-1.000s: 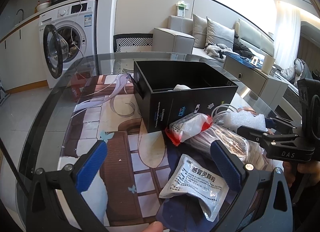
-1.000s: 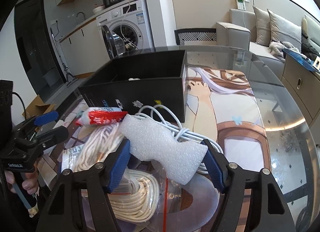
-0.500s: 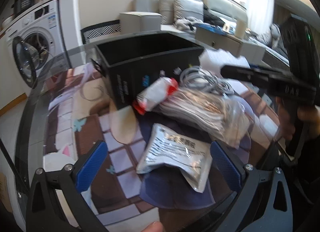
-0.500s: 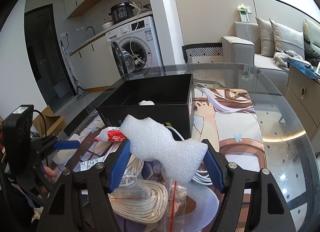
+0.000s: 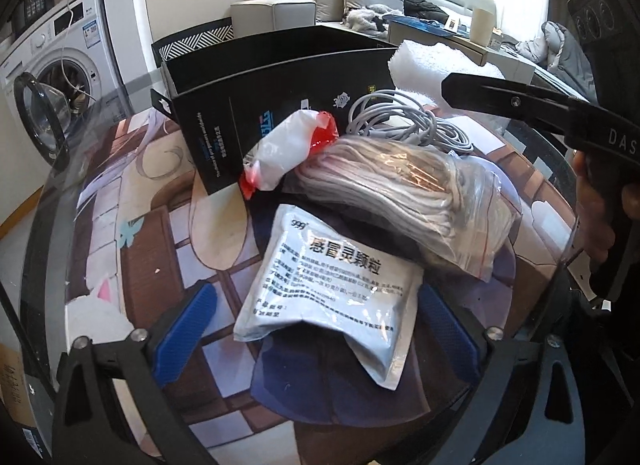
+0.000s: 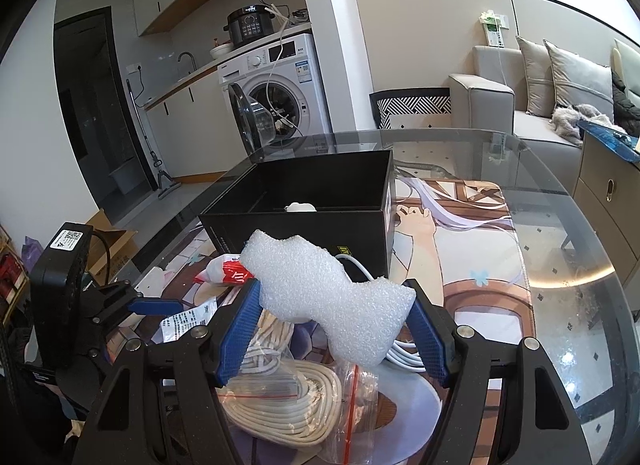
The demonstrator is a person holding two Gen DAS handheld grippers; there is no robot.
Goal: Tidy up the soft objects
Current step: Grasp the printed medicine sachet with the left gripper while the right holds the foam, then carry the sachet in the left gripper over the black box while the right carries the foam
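Observation:
A white printed medicine pouch (image 5: 332,285) lies on a dark blue cloth (image 5: 340,389) between the blue pads of my left gripper (image 5: 316,329). Its jaws are closing, and the pads are not pressing on the pouch. My right gripper (image 6: 334,321) is shut on a white foam piece (image 6: 320,289) and holds it in the air just in front of the open black box (image 6: 320,189). Something small and white (image 6: 300,207) lies in the box. On the table are a red and white packet (image 5: 288,149), a bagged rope coil (image 5: 400,189) and a white cable (image 5: 404,121).
The pile sits on a printed mat (image 6: 472,249) on a round glass table (image 6: 568,225) whose rim curves close on the right. A washing machine (image 6: 280,89) with its door open and a sofa (image 6: 520,105) stand beyond the table.
My left gripper has dropped and rolled in over the medicine pouch, which now lies between its pads. The right gripper has lifted the foam piece off the pile.

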